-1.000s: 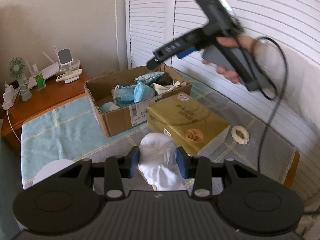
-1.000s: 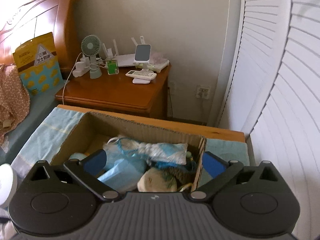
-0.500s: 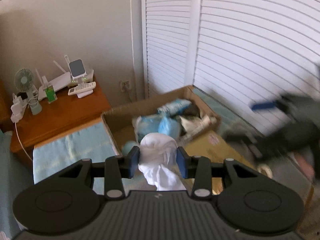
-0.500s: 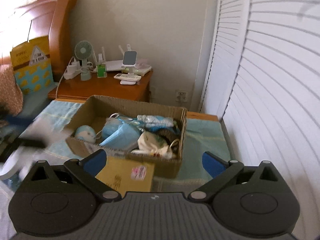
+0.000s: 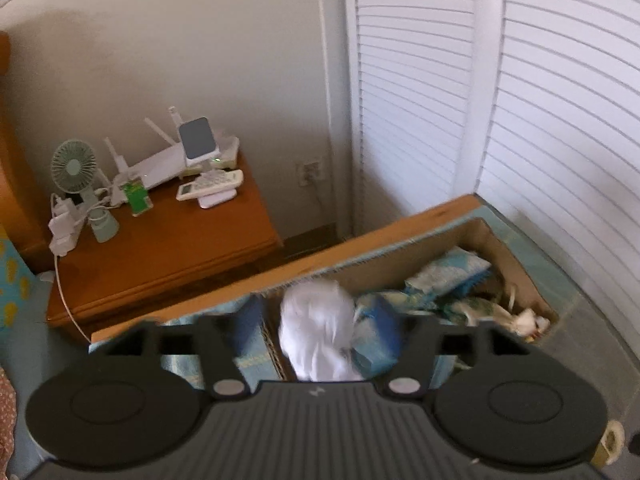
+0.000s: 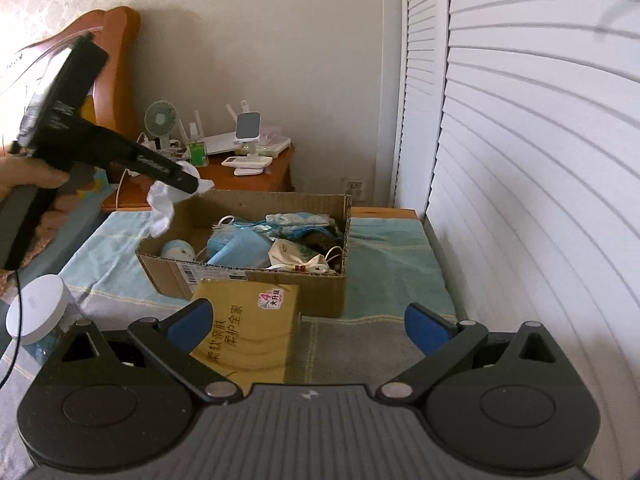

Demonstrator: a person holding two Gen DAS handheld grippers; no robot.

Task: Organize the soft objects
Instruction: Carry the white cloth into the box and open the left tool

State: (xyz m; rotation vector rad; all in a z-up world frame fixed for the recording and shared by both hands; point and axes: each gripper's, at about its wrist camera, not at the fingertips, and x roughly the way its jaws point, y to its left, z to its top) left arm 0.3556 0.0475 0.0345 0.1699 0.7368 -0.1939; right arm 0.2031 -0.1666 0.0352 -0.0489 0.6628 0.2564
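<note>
**Ana:** Left gripper (image 5: 318,322) first: what does it have?

**Ben:** Its jaws have just been opening. A white cloth bundle (image 5: 316,332) hangs between them; the left pad stands clear of it, while blur hides whether the right pad touches.

**Ana:** Where is that bundle?

**Ben:** Over the near left corner of the cardboard box (image 6: 256,280), as the right wrist view shows it, draping past the rim.

**Ana:** How would it handle?

**Ben:** Likely light, limp and easily crushed, not fragile. A pinch on the bunched upper part looks safest, since the loose tail would slip.

**Ana:** And around it?

**Ben:** The box holds blue face masks (image 6: 236,250) and pale pouches. A gold tissue pack (image 6: 248,332) lies just before it. The right gripper (image 6: 310,326) is wide open and empty, well back from the box.
</note>
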